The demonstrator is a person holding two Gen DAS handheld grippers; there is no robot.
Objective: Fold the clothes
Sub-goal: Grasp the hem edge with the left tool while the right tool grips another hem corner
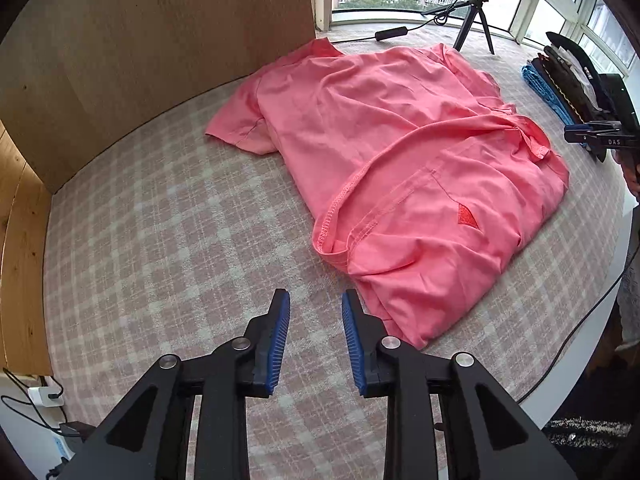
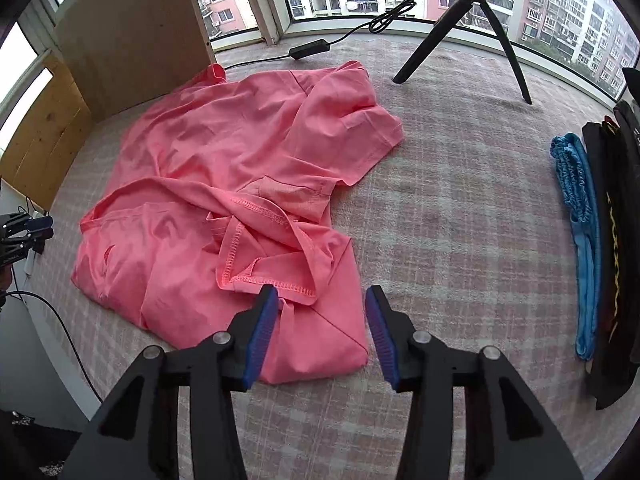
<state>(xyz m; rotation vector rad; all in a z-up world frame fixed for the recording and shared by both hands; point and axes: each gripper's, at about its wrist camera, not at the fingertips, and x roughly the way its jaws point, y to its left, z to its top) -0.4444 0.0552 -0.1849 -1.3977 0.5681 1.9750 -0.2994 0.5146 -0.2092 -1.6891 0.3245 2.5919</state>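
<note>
A pink T-shirt (image 1: 400, 152) lies crumpled and partly folded on the checked cloth, its hem turned up over the body. In the left wrist view my left gripper (image 1: 316, 300) hangs open above bare cloth, just left of the shirt's near corner, with nothing between its blue pads (image 1: 280, 340). Seen from the right wrist, the same T-shirt (image 2: 224, 184) fills the left half. My right gripper (image 2: 322, 296) is open above the shirt's near right corner; the fabric shows in the gap below and the pads do not touch it.
The checked cloth (image 1: 168, 240) covers the whole surface. A wooden panel (image 1: 140, 48) stands at the back left. A black tripod (image 2: 460, 32) with a cable stands by the window. Folded dark and blue clothes (image 2: 592, 208) are stacked along the right edge.
</note>
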